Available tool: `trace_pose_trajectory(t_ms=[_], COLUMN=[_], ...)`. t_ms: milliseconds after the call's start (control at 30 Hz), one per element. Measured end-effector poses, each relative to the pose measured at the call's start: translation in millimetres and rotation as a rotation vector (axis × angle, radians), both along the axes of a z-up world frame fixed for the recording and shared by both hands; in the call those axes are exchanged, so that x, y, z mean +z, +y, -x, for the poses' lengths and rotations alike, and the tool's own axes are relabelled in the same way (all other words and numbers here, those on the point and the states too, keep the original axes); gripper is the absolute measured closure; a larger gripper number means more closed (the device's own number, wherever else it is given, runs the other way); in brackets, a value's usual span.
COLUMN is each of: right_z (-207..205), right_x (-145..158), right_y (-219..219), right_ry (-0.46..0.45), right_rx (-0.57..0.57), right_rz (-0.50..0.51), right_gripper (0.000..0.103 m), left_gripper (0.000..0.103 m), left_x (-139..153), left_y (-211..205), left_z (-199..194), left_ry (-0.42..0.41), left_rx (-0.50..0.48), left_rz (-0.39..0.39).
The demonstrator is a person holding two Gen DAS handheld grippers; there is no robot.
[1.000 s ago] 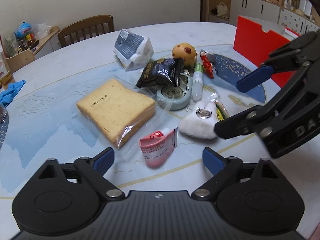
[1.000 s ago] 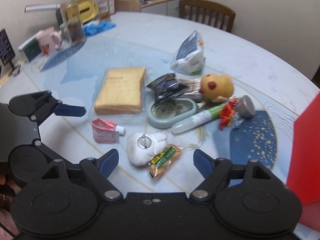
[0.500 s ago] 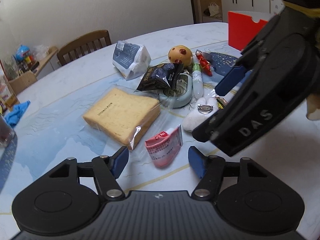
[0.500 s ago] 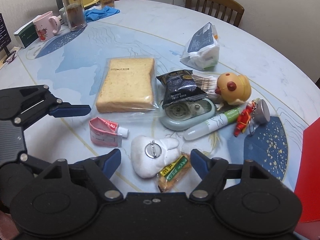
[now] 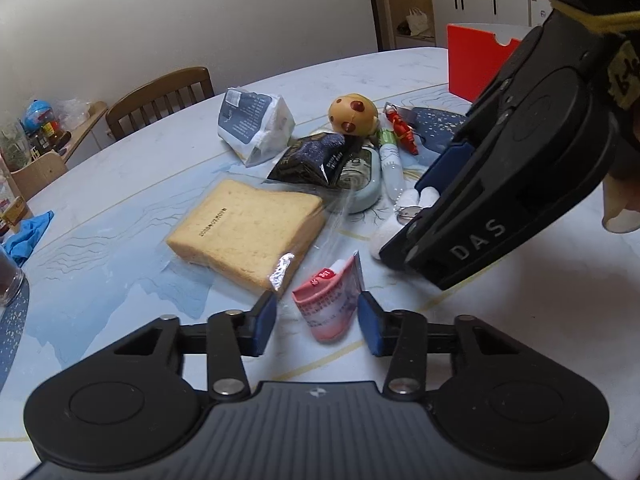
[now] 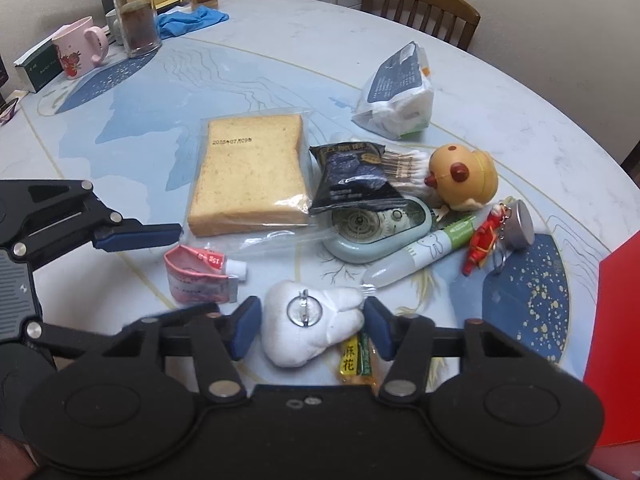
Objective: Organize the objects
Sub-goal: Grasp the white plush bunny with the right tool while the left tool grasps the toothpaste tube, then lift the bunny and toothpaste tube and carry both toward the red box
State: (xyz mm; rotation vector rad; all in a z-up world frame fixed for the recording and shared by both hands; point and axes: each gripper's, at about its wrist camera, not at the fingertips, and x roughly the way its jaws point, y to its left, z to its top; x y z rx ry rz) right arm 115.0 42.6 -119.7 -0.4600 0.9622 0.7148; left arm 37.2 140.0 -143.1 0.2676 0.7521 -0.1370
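Lying on the bench (image 6: 280, 40) in front of you, the pink tube (image 5: 332, 304) sits between the fingers of your left tool (image 5: 318, 320), and the white plush (image 6: 308, 320) sits between the fingers of your right tool (image 6: 310, 326). Both sets of jaws are closing. On the left there is a clear gap at each side of the tube, so nothing is gripped. On the right the blue pads stand just beside the plush; you cannot tell whether they touch it.

A yellow snack bar (image 6: 356, 360) lies against the plush, partly under your right tool. The bagged bread (image 6: 248, 176) rests just beyond the tube, its clear wrap reaching close to the tube's cap. Past the plush lies a white-and-green pen (image 6: 420, 252), and beside it a pale green case (image 6: 376, 232) with a black packet (image 6: 352, 176) propped on it. A bundle of cotton swabs (image 6: 408, 168) pokes out from behind the packet, next to a round yellow toy (image 6: 464, 178). A red figure on a keyring (image 6: 484, 240) lies near the pen's tip. A tissue pack (image 6: 400, 96) stands apart, further back. A red box (image 5: 476, 60) stands at the bench's right edge.

From the left camera, your right tool's body hides most of the plush.
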Motion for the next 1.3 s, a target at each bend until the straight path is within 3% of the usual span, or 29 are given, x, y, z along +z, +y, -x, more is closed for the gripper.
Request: trace_pose_trajectory(t_ms=[200, 300, 700, 967, 1133, 1200, 1267, 1300], right_z=[0, 2, 12, 16, 18, 20, 21, 21], right_x=[4, 8, 19, 26, 30, 32, 34, 34], right_y=[-6, -10, -41, -74, -97, -105, -114, -118], right_ry=[0.001, -0.003, 0.017, 0.037, 0.044, 0.042, 0.042, 0.043], right_rx=[-0.035, -0.046, -0.074, -0.072, -0.07, -0.065, -0.063, -0.063], right_rz=[-0.004, -0.008, -0.049, -0.095, -0.119, -0.127, -0.137, -0.141], right_gripper=[0.051, 0.051, 0.052, 0.052, 0.052, 0.052, 0.052, 0.052], left_gripper=[0.074, 0.09, 0.092, 0.085, 0.077, 0.07, 0.037, 0.032], left_x=[2, 6, 29, 23, 18, 19, 21, 22], left_y=[6, 10, 7, -16, -27, -28, -29, -30], left_z=[1, 3, 19, -4, -11, -10, -8, -7], left_ry=[-0.005, -0.012, -0.022, 0.076, 0.107, 0.107, 0.101, 0.087], left_rx=[-0.002, 0.003, -0.04, -0.04, 0.012, 0.036, 0.06, 0.075], left_rz=[0.015, 0.021, 0.113, 0.162, 0.176, 0.187, 0.197, 0.195])
